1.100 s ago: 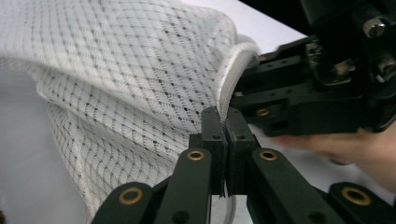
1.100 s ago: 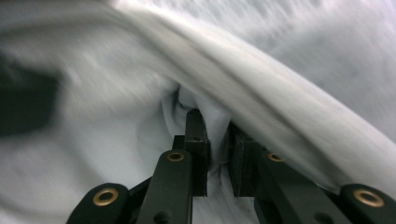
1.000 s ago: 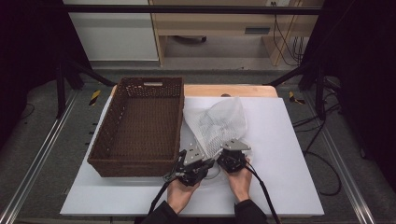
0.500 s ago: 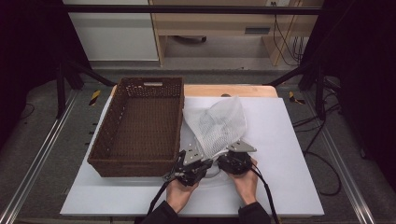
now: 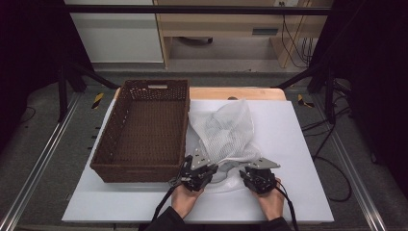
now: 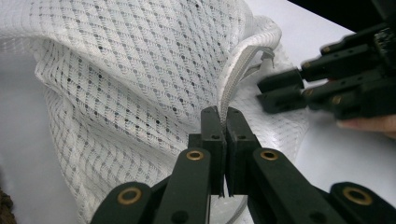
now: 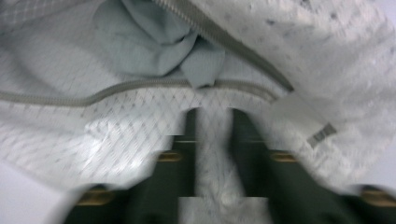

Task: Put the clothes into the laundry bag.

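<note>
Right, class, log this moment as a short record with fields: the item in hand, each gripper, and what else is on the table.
item: white mesh laundry bag on the white table, opening toward the person
left gripper: shut on the bag's zip edge
right gripper: jaws just closing, mesh between them; picture blurred
inside bag: pale cloth
also: brown wicker basket, left of the bag
</note>
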Motion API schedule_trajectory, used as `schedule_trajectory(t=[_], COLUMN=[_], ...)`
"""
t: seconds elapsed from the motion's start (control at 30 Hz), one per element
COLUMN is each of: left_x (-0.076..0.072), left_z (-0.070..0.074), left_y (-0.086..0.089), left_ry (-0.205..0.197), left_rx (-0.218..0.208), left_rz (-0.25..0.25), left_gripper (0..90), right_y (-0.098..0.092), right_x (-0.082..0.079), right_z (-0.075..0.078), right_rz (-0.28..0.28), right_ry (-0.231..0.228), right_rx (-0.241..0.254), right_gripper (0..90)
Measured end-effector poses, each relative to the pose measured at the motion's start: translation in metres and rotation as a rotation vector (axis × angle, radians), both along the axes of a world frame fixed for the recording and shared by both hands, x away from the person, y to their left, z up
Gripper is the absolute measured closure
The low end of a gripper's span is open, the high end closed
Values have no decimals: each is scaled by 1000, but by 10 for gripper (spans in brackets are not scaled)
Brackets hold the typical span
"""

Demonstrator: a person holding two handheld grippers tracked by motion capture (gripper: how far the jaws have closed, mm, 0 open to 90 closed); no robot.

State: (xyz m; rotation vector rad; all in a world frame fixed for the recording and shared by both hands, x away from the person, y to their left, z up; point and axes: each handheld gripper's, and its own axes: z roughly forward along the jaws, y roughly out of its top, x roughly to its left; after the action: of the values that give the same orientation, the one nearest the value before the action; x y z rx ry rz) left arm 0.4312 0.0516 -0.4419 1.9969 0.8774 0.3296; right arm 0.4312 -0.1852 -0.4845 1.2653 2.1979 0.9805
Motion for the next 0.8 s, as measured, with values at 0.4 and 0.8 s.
schedule_trajectory(t=[0.4,0.8], left_x=[-1,-46], left_z=[-8,-3], left_y=[-9,40], left_ry=[15,-35], left_rx=[63,95], left_rz=[-28,21], left_gripper=[780,558], right_y=[-57,-71], right_x=[-37,-30], right_z=[8,13], right_rz=[29,-76], right_ry=[49,-45], right_rx=[65,41], right_gripper=[790,550])
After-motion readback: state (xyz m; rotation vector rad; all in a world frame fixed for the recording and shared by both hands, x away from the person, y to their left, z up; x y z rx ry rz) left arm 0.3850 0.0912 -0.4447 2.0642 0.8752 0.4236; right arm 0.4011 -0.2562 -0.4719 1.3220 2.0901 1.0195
